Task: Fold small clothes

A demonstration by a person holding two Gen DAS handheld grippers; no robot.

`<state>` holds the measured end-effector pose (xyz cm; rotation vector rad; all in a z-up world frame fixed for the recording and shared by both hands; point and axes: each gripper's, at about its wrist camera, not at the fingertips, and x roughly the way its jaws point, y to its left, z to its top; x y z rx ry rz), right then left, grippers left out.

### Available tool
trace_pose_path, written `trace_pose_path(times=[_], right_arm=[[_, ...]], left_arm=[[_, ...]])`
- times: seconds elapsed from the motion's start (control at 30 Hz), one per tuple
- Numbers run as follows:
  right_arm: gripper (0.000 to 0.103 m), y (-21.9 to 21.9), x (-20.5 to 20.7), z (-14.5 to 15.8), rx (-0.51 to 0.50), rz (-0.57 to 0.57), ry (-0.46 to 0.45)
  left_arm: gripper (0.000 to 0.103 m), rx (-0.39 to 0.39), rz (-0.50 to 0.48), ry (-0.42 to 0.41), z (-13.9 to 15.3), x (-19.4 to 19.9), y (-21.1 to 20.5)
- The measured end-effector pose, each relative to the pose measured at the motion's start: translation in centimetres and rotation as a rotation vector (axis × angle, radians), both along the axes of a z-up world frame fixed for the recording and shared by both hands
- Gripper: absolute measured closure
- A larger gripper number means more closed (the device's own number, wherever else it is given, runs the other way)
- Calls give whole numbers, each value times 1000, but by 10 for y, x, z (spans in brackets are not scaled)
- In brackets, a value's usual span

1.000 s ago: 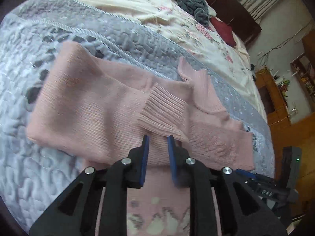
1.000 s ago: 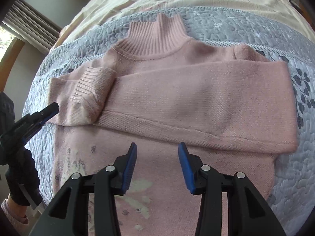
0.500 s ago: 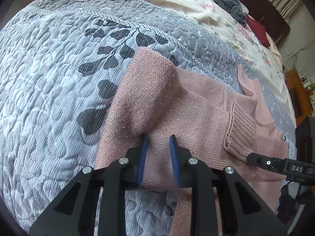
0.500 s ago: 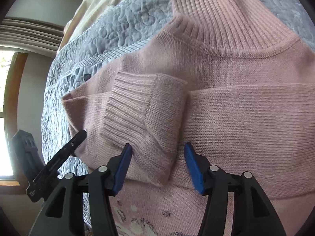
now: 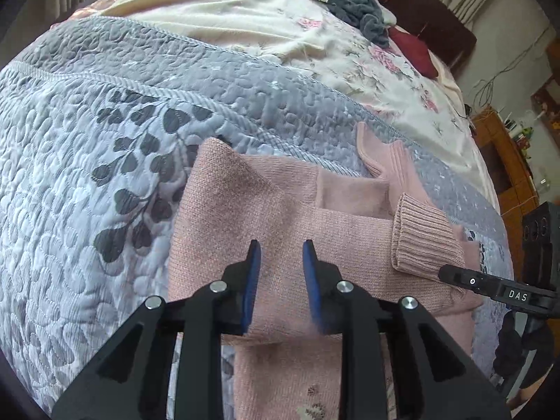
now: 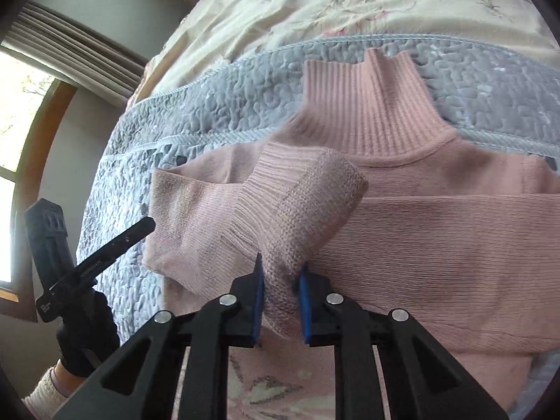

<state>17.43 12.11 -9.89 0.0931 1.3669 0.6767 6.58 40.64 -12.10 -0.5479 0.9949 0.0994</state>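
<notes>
The right claw (image 6: 280,273) pinches the sleeve cuff (image 6: 297,210) of the pink turtleneck sweater (image 6: 437,245); the left claw (image 5: 281,255) hovers spread, seemingly empty. Next: lay the cuff toward nine o'clock.

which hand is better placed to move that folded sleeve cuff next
Right. The right tool is already shut on the cuff of the sweater. The left tool is open over the sweater's other side, holding nothing.
</notes>
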Motion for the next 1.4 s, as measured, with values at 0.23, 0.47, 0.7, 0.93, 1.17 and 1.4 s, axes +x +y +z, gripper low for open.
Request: trace_pose_path(times=[0.23, 0.47, 0.7, 0.93, 1.17, 1.4], right_arm=[[86, -32, 11, -50, -88, -52, 52], [62, -41, 7, -43, -130, -54, 19], [55, 11, -6, -1, -179, 149, -177], [55, 55, -11, -52, -348, 244, -158], [94, 16, 4, -37, -236, 117, -125], [94, -75, 12, 4, -77, -143, -96]], left_arm=[[79, 30, -83, 103, -40, 28, -41], [78, 30, -85, 124, -45, 32, -42], [66, 50, -120, 100, -25, 36, -57], [66, 53, -133, 140, -46, 42, -66], [65, 64, -142, 139, -48, 43, -67], [64, 69, -137, 135, -50, 43, -68]])
